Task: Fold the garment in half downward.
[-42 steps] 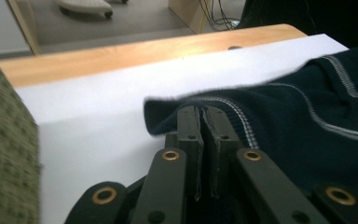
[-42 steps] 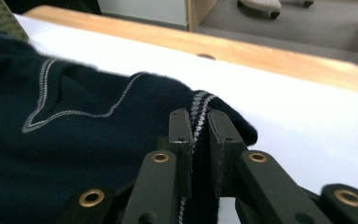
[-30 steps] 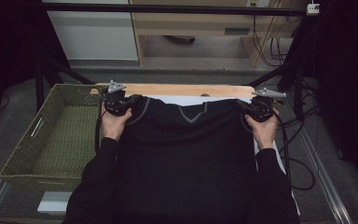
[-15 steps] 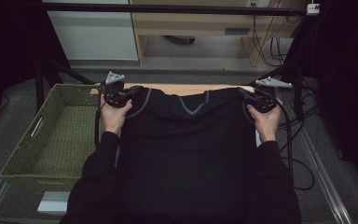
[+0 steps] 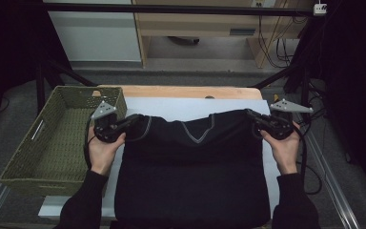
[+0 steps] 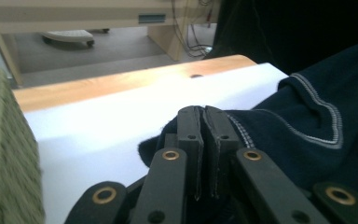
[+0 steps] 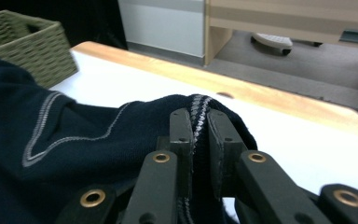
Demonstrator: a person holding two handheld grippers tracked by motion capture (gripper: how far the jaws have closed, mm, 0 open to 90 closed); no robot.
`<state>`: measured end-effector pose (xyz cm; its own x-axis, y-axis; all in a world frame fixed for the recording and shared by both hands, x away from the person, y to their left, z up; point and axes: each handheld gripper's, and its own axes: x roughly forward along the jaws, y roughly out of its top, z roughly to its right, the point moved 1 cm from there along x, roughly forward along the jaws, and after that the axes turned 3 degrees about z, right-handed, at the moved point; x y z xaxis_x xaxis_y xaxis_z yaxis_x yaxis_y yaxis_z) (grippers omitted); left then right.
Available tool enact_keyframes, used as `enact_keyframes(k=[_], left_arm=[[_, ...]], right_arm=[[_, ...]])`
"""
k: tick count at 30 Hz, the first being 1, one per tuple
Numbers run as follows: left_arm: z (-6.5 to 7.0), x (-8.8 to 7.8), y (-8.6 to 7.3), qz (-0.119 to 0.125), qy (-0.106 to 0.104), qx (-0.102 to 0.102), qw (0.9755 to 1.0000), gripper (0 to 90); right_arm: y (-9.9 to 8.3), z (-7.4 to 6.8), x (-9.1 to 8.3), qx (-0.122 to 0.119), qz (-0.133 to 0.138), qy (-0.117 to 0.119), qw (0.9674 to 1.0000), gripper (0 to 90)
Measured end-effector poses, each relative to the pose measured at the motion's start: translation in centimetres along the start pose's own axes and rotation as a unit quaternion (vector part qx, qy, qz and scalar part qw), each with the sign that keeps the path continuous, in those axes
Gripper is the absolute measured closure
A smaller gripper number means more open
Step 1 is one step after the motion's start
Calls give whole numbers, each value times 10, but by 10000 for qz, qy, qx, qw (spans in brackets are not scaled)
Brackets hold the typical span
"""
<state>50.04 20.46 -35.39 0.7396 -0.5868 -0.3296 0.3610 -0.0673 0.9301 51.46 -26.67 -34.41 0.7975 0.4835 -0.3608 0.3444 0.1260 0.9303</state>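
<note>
Forearms: the person's two sleeves enter from the near edge in the high view, one on each side of the garment.
Garment: a dark navy shirt (image 5: 193,171) with pale stitching at a V-neck lies on the white sheet (image 5: 171,107), hem toward the person, collar toward the far edge.
Left gripper (image 6: 204,122): jaws nearly together, clamped on the shirt's shoulder seam beside the basket.
Right gripper (image 7: 199,122): jaws pinched on the other shoulder, a striped trim showing between them.
Progress: judged from the lie of the cloth, the shirt is gripped at both shoulders and spread across the sheet; the shoulders are bunched and lifted slightly, so a fold or the move into the basket seems not yet done.
Basket: a green woven basket (image 5: 38,157) stands at the left, holding nothing visible.
Table: a wooden edge (image 5: 181,90) shows beyond the sheet.
Writing: no brand, label or lettering can be read anywhere.
</note>
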Motion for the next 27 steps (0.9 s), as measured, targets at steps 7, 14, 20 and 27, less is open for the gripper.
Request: enact_keyframes(k=[7, 14, 20, 27], left_arm=[[5, -36, -36, -97, -80, -220, 9997, 855], [19, -56, -61, -289, -181, -59, 9994, 855], [33, -66, -76, -474, -276, 77, 9985, 854], [41, -76, -102, -902, -244, 118, 9956, 853]], right_arm=[[-32, -18, -36, 51, -78, 311, 9995, 821], [-65, -36, -58, 104, -324, 543, 9979, 820], [-83, -47, -71, 111, -568, 637, 9963, 819], [-110, -55, -82, 161, -1002, 716, 9923, 816]])
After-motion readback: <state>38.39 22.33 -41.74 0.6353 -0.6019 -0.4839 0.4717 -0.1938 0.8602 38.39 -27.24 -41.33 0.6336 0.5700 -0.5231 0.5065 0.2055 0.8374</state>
